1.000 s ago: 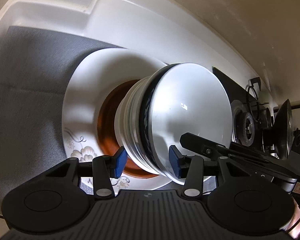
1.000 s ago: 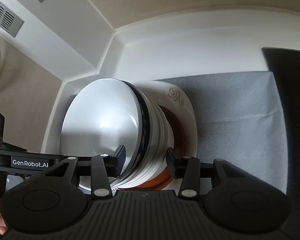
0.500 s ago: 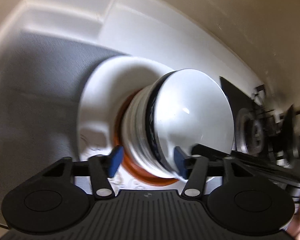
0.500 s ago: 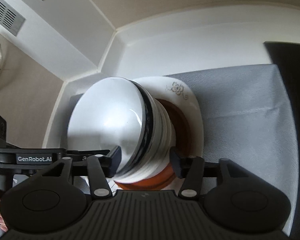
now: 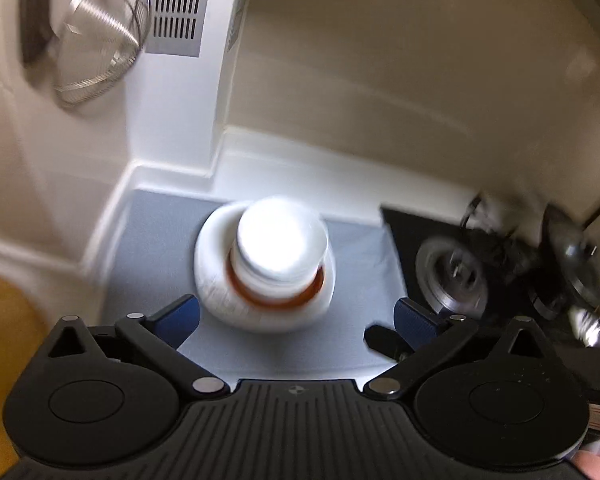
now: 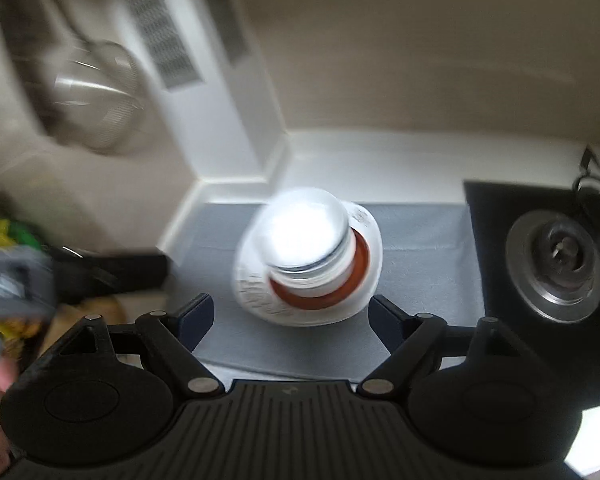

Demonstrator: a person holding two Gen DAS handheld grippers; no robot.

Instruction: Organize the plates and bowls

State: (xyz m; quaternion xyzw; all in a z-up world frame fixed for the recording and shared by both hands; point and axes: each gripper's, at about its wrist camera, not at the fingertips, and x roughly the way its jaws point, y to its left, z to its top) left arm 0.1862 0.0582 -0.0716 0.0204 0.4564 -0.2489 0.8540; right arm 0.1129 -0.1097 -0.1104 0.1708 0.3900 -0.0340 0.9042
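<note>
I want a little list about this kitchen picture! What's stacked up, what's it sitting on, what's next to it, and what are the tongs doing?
stack: white bowls nested on an orange-brown dish, all on a big white plate
under it: grey mat in the counter corner
beside it: gas burner on a black stove
on the wall: metal strainer, vent grille
left tongs: open, holding nothing, apart from the stack
right tongs: open, holding nothing
sharpness: blurry
</note>
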